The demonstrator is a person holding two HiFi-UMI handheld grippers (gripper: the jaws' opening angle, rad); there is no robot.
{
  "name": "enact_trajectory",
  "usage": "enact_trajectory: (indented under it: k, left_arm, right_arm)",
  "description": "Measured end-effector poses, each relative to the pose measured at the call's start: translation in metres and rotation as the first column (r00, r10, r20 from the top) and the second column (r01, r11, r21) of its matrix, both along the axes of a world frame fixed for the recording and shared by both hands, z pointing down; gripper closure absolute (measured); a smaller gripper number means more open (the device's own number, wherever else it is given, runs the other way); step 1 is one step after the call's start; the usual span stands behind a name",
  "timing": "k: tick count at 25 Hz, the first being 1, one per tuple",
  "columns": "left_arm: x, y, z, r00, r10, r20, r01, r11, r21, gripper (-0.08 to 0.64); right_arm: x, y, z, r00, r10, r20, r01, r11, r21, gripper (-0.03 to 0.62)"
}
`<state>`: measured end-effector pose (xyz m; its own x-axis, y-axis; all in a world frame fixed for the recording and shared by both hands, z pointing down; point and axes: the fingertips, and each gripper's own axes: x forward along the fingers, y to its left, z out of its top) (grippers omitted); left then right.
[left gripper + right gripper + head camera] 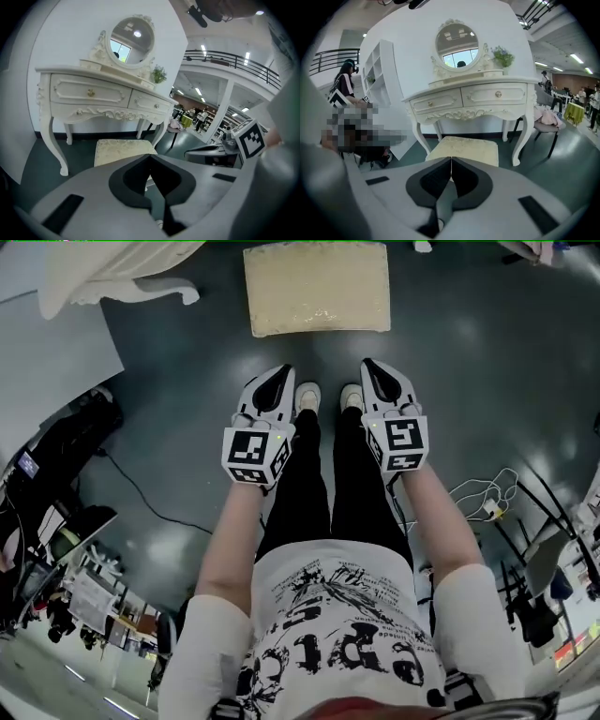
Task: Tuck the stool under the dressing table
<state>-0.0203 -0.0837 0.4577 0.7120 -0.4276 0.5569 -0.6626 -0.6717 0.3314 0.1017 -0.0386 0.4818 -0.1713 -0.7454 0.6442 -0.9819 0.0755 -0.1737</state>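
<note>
A cream cushioned stool [317, 287] stands on the dark floor ahead of my feet, out in front of the white dressing table [471, 101] with its oval mirror. The stool [464, 148] shows beyond my jaws in the right gripper view, and the stool [123, 151] and the table [93, 89] appear in the left gripper view too. My left gripper [274, 382] and right gripper [378, 377] are held side by side above my shoes, well short of the stool. Both are shut with nothing between the jaws.
A white sheet [103, 277] lies at the far left. Bags and equipment [56, 456] crowd the left side. White cables [483, 495] lie on the floor at the right. A chair with pink cloth [546, 122] stands right of the table. A person [344, 86] stands left.
</note>
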Motion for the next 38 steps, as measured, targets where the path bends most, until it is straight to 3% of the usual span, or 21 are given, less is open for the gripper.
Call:
enact_trajectory:
  k: [8, 15, 23, 30, 35, 38]
  left_arm:
    - [0.008, 0.002, 0.148, 0.995, -0.097, 0.032, 0.099, 0.994, -0.051, 0.543]
    - [0.021, -0.006, 0.228, 0.987, -0.143, 0.072, 0.147, 0.988, -0.05, 0.543]
    - [0.031, -0.025, 0.265, 0.977, -0.193, 0.089, 0.195, 0.98, -0.024, 0.543]
    - [0.034, -0.028, 0.27, 0.974, -0.209, 0.091, 0.212, 0.977, -0.018, 0.543]
    - [0.035, -0.027, 0.271, 0.979, -0.159, 0.13, 0.159, 0.987, 0.015, 0.543]
    - [0.034, -0.03, 0.277, 0.975, -0.188, 0.121, 0.188, 0.982, 0.01, 0.543]
  right_arm:
    - [-0.008, -0.005, 0.141, 0.995, -0.101, -0.003, 0.101, 0.992, -0.081, 0.575]
    - [0.002, -0.008, 0.217, 0.991, -0.13, -0.016, 0.126, 0.983, -0.137, 0.575]
    - [0.024, -0.028, 0.25, 0.998, -0.055, 0.018, 0.057, 0.987, -0.153, 0.575]
    - [0.04, -0.032, 0.263, 0.997, 0.027, 0.067, -0.015, 0.984, -0.176, 0.575]
    - [0.047, -0.035, 0.265, 0.999, 0.036, 0.039, -0.028, 0.981, -0.194, 0.575]
    - [0.049, -0.038, 0.266, 1.0, 0.02, 0.005, -0.019, 0.982, -0.186, 0.575]
